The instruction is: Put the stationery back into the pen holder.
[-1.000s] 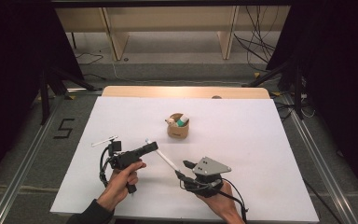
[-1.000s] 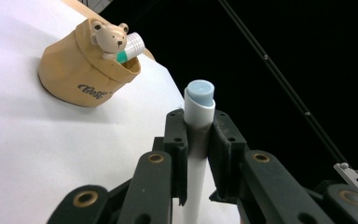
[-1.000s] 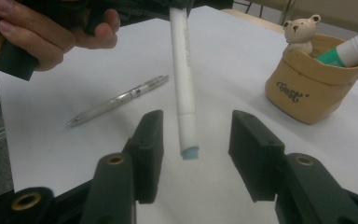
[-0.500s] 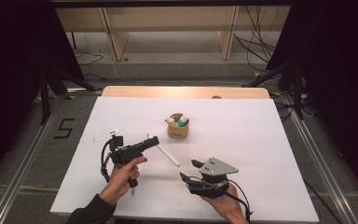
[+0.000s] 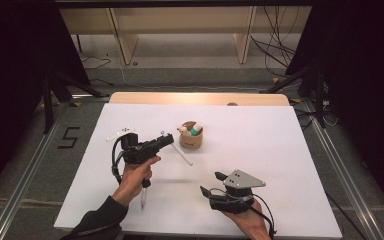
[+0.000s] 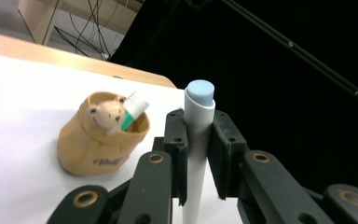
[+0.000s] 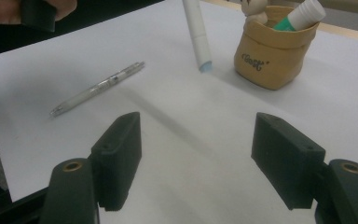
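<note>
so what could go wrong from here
1. The left gripper pinches the pen near one end, so the long free part could swing or slip.
2. The pouch is small and already holds a tube and a bear, so pushing the pen in might tip it.
</note>
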`<state>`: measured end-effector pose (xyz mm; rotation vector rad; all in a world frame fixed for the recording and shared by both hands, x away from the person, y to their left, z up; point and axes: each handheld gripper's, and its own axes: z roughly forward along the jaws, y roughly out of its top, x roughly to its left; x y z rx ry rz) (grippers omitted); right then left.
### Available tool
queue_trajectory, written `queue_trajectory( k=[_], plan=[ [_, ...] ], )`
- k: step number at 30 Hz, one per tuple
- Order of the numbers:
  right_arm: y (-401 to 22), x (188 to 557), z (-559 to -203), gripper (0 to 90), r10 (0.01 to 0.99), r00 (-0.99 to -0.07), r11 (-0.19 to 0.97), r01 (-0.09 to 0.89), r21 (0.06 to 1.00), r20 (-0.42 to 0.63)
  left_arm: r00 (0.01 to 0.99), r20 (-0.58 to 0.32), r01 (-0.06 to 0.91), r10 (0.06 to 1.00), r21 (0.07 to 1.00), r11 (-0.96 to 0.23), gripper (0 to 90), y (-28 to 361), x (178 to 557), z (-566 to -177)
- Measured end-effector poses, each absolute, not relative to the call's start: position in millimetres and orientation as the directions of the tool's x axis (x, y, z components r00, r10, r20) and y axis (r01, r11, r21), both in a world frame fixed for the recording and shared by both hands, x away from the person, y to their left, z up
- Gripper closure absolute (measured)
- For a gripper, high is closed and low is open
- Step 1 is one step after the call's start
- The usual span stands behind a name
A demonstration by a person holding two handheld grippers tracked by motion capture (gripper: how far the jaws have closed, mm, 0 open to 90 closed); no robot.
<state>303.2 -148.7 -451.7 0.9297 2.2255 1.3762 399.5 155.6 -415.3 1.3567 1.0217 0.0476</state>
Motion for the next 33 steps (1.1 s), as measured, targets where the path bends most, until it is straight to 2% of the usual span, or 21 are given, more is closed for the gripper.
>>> queue_trajectory(
  k=[33],
  plan=[
    [-165.2,292.6,-453.5,30.9,0.715,-0.697,0.271,0.353,0.895,0.059,0.598,-0.465,0.398,0.653,0.879,0.262,78.0,145.7,449.9,-359.3]
  ],
)
